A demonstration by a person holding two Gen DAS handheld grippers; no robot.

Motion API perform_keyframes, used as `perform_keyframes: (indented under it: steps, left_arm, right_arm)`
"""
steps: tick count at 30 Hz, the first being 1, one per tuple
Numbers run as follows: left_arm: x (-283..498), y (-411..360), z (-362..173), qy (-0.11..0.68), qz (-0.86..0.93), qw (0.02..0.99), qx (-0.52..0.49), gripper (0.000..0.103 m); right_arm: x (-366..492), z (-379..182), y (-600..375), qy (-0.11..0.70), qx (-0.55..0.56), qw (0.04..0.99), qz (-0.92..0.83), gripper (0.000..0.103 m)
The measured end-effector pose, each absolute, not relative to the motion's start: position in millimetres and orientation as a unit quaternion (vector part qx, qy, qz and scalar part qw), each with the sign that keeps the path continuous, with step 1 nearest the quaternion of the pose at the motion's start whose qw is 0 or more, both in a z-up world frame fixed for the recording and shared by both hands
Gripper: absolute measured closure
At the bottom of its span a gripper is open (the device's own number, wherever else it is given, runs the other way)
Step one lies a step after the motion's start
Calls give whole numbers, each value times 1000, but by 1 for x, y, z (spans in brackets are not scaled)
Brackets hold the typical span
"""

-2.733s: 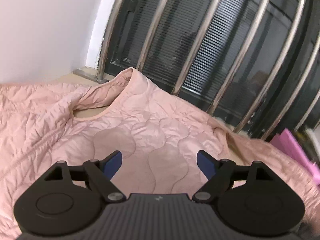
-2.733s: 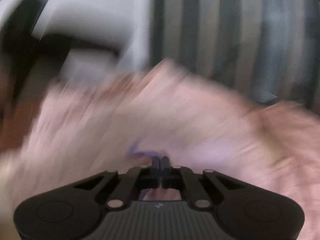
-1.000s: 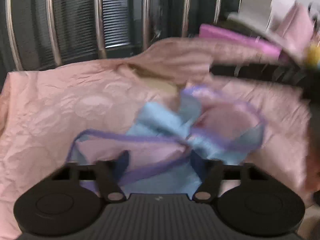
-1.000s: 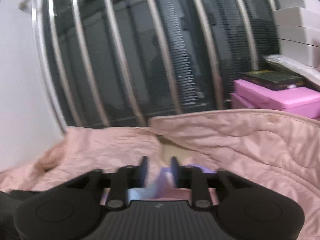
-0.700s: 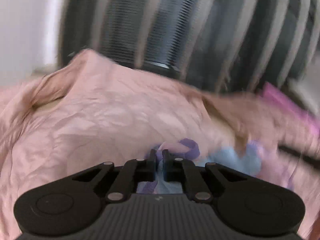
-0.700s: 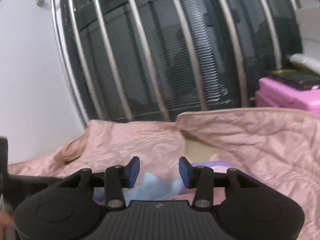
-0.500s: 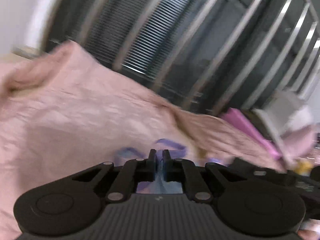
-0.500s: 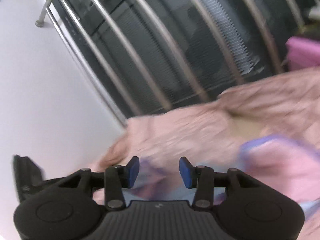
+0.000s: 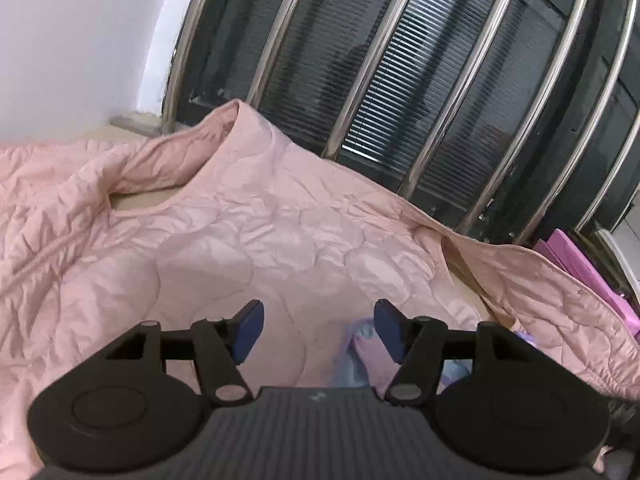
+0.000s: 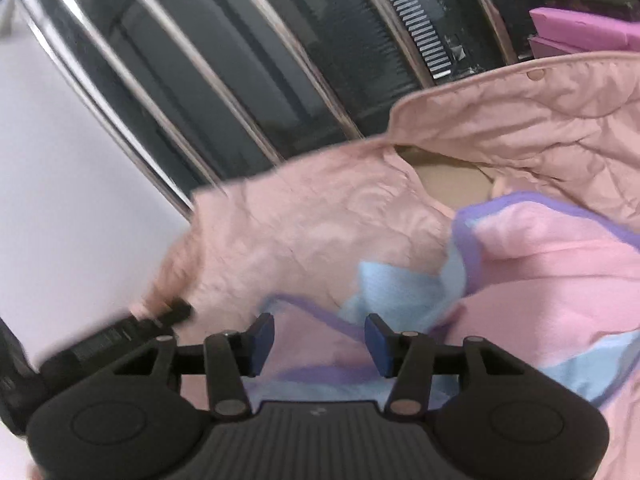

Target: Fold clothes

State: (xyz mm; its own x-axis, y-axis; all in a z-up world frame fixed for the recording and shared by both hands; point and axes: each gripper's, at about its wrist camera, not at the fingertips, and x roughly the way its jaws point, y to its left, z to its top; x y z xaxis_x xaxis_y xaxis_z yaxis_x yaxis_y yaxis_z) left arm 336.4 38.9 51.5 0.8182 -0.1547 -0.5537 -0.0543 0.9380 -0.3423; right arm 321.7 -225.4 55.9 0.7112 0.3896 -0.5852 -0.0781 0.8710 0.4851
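A: Surface and room, taken from the pink quilted jacket [image 9: 248, 240]?

B: Spread wide, wrinkled, covering nearly all of a tan surface [image 9: 148, 199] that shows only through the neck gap and a slit at the jacket's right. Directly behind the jacket: steel window bars [image 9: 362, 68] over dark louvred glass. White wall [image 9: 72, 40] behind the jacket's left end. Magenta boxes [image 9: 576, 264] beyond its right end, against the bars.

A: Task garment?

B: Small pink, light-blue, purple-trimmed garment [image 10: 532, 276] lying crumpled on top of the jacket, toward its right half. In the left wrist view only a scrap [image 9: 360, 356] visible, just right of centre, low.

A: Grippers?

B: Left gripper [image 9: 316, 330]: jaws spread apart, nothing between the pads, above the jacket's middle. Right gripper [image 10: 319, 338]: jaws likewise spread, grasping nothing, over the small garment's near edge.

A: Hidden or unclear?

B: Garment's shape and type not readable; near part cut off by the right gripper body. Right wrist view motion-blurred, worst at the jacket's left end. Dark ribbed object [image 10: 132, 332] there, at the jacket's left edge — identity not determinable. Contact between pads and cloth not determinable.
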Motion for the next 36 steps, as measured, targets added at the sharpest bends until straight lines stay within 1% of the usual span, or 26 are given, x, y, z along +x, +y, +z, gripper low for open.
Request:
perform_keyframes:
  steps: [1, 2, 3, 4, 6, 9, 12, 17, 18, 19, 20, 21, 23, 24, 25, 26, 27, 28, 30, 31, 32, 34, 35, 36]
  left_arm:
    - [338, 38, 51, 302, -26, 937, -175, 40]
    - [338, 36, 51, 302, -23, 938, -169, 38]
    - [337, 33, 52, 301, -20, 940, -163, 35]
    - [335, 32, 53, 300, -19, 941, -158, 33]
    - [333, 32, 54, 298, -20, 941, -157, 29]
    - [335, 33, 52, 302, -5, 940, -158, 20]
    - [339, 32, 48, 316, 12, 935, -158, 20]
    - [343, 25, 43, 323, -35, 927, -188, 20]
    - [343, 23, 43, 323, -55, 924, -195, 19]
    - [343, 19, 43, 325, -74, 922, -197, 15]
    - [343, 17, 42, 329, -87, 920, -196, 14]
    - [344, 14, 42, 332, -86, 920, -192, 11]
    - [346, 13, 40, 339, -76, 918, -194, 9]
    - [347, 14, 38, 343, -68, 916, -197, 9]
    - [348, 15, 37, 347, -60, 914, -200, 9]
    - [348, 16, 36, 351, -52, 913, -201, 9]
    - [349, 17, 36, 352, -37, 915, -196, 9]
    - [349, 17, 36, 353, -21, 916, -191, 9]
    - [349, 20, 36, 352, -6, 918, -185, 9]
    - [348, 21, 36, 351, -4, 918, -185, 9]
    - [348, 23, 37, 350, -1, 918, -186, 9]
    - [348, 24, 38, 347, -11, 918, -190, 9]
    - [347, 24, 39, 345, -20, 918, -194, 9]
    - [347, 22, 40, 342, -26, 919, -195, 9]
  right_arm:
    - [325, 51, -221, 372, 200, 898, 123, 54]
    - [328, 46, -217, 385, 185, 896, 119, 63]
    - [331, 39, -214, 393, 178, 894, 123, 91]
    - [333, 33, -211, 400, 174, 891, 129, 100]
    - [327, 38, -207, 381, 150, 899, 155, 100]
    - [307, 73, -219, 311, 178, 909, 214, 100]
    - [286, 109, -235, 255, 201, 914, 242, 100]
    - [263, 138, -256, 214, 237, 877, 359, 100]
    - [260, 140, -258, 207, 243, 865, 388, 100]
    - [260, 140, -262, 200, 260, 852, 408, 100]
    - [260, 139, -265, 193, 277, 839, 427, 100]
    - [260, 137, -268, 192, 288, 830, 437, 100]
    - [261, 134, -269, 208, 278, 829, 440, 100]
    - [262, 132, -267, 225, 261, 836, 427, 99]
    - [266, 126, -261, 264, 215, 859, 383, 100]
    - [269, 121, -254, 300, 167, 877, 336, 93]
    - [273, 114, -248, 338, 113, 893, 275, 81]
    - [282, 101, -241, 377, 44, 909, 175, 75]
    - [299, 77, -236, 414, -43, 909, 27, 75]
    - [304, 71, -239, 424, -36, 905, 22, 75]
    - [304, 72, -245, 427, -5, 903, 47, 74]
    - [296, 85, -254, 401, 58, 908, 105, 63]
    - [292, 92, -257, 383, 86, 910, 132, 52]
    - [289, 98, -258, 370, 111, 908, 164, 45]
